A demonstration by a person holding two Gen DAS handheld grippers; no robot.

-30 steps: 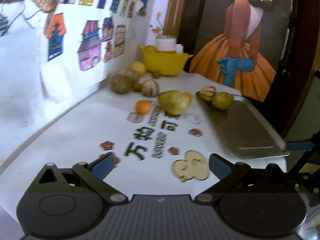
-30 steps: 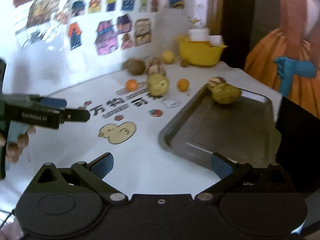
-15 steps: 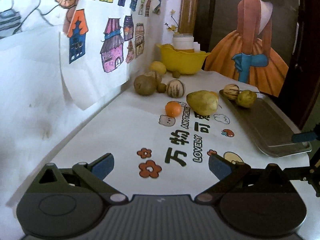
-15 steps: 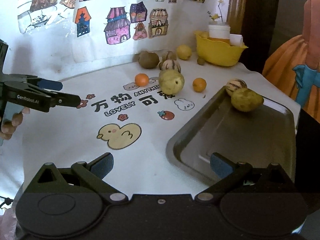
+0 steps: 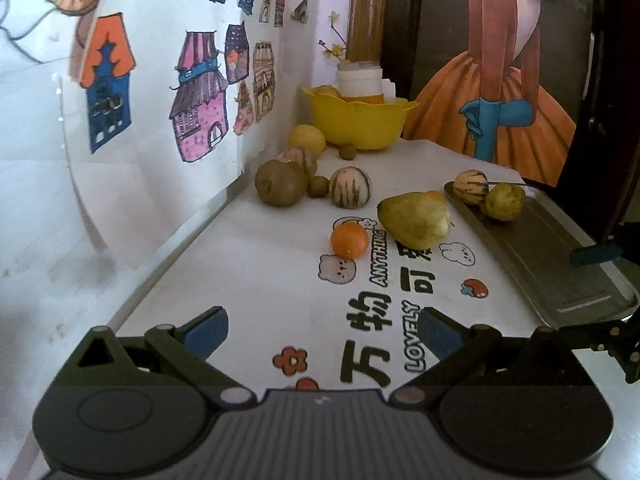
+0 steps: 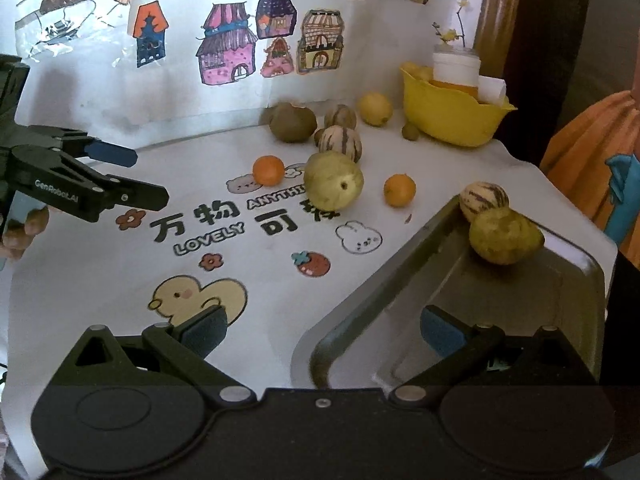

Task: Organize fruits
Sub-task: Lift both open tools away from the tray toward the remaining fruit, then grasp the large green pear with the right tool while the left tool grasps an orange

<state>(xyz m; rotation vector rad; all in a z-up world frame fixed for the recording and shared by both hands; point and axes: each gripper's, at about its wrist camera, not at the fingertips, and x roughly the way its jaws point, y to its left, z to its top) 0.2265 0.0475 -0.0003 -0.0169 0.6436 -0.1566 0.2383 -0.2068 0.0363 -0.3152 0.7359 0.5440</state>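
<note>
A grey metal tray point(image 6: 520, 320) lies at the right of the table, holding a striped melon point(image 6: 483, 199) and a green pear point(image 6: 505, 236) at its far end. Loose on the white printed cloth are a big green pear point(image 6: 333, 181), two small oranges point(image 6: 268, 169) point(image 6: 399, 189), a striped melon point(image 6: 341, 142), a brown kiwi point(image 6: 293, 121) and a lemon point(image 6: 375, 109). My left gripper point(image 5: 322, 330) is open and empty, low over the cloth, well short of the orange point(image 5: 349, 239) and pear point(image 5: 414, 220). My right gripper point(image 6: 322, 326) is open and empty over the tray's near corner.
A yellow bowl point(image 6: 452, 116) with a white jar stands at the back by the wall. Paper drawings of houses cover the wall point(image 6: 240, 40) on the left. The left gripper shows in the right wrist view point(image 6: 116, 176). A painting of a woman in an orange dress point(image 5: 500, 120) leans behind the table.
Both grippers have moved forward and lower toward the fruit, so everything looks larger. Both stay open and empty. No fruit has moved.
</note>
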